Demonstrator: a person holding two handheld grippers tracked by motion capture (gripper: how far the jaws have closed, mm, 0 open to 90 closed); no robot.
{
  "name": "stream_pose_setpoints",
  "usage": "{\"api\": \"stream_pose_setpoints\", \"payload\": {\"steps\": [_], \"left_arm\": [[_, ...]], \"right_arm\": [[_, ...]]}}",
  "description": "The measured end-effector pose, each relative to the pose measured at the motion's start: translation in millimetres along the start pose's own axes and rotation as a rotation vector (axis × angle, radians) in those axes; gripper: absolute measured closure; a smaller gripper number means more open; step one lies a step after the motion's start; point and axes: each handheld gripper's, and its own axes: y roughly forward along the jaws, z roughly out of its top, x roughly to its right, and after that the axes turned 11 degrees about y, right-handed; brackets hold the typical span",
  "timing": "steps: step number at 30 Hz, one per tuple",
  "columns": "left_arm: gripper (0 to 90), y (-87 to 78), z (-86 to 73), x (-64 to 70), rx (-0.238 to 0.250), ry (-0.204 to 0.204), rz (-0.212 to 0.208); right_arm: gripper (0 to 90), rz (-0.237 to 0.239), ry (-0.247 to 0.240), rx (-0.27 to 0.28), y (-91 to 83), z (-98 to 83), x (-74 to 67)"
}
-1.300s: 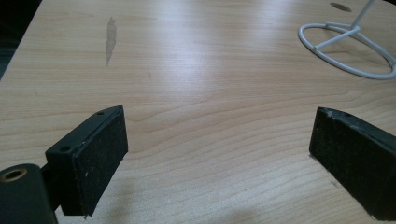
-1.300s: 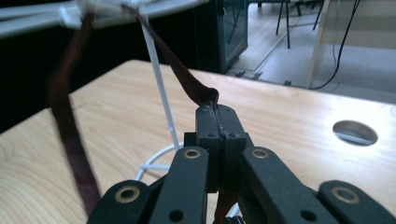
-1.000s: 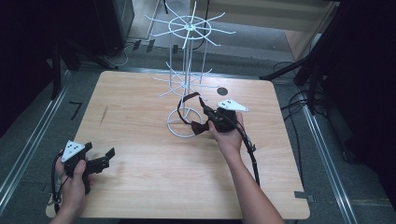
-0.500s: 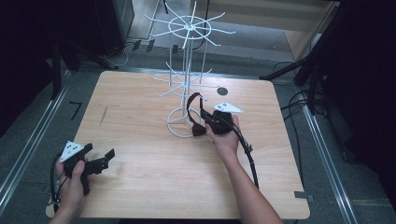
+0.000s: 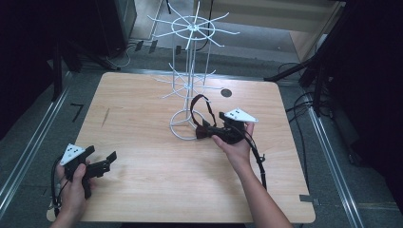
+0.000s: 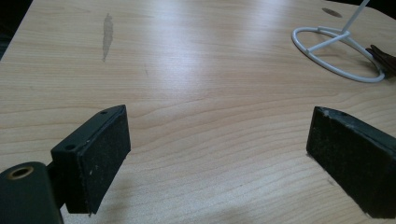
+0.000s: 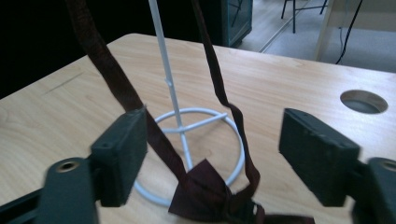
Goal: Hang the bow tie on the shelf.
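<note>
Jaws wide apart on both. Left gripper (image 5: 97, 164) sits low over the table (image 5: 142, 190) near its front-left corner, nothing between the pads. Right gripper (image 5: 216, 129) is at the white wire rack (image 5: 190, 90) base; dark red bow tie (image 7: 201, 189) strap loops up between its jaws, not pinched.

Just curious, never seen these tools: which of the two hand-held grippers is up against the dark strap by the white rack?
The right gripper: its open jaws flank the dark bow tie strap at the rack's base. The left gripper hovers open over bare table.
</note>
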Motion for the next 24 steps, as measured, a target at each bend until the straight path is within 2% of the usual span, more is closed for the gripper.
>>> {"api": "stream_pose_setpoints", "payload": {"steps": [1,2,3,6,14,24], "left_arm": [[6.9,0.0,0.0,0.0,0.000,0.000,0.000],[6.8,0.0,-0.1,-0.2,0.001,-0.001,0.000],[6.9,0.0,-0.1,-0.2,0.001,-0.001,0.000],[6.9,0.0,-0.2,-0.3,0.004,-0.003,-0.002],[6.8,0.0,-0.2,-0.4,0.007,-0.007,-0.002],[6.9,0.1,-0.3,-1.3,0.011,-0.015,-0.004]], "right_arm": [[20.9,0.000,0.000,0.000,0.0,0.0,0.0],[20.3,0.002,0.016,0.008,-8.7,-1.8,3.7],[20.3,0.002,0.016,0.008,-8.7,-1.8,3.7],[18.8,0.003,0.048,0.026,-23.5,-6.8,12.6],[18.1,-0.035,0.020,0.036,-48.6,-22.1,23.4],[18.1,-0.060,0.032,0.034,-67.8,-35.8,35.9]]}}
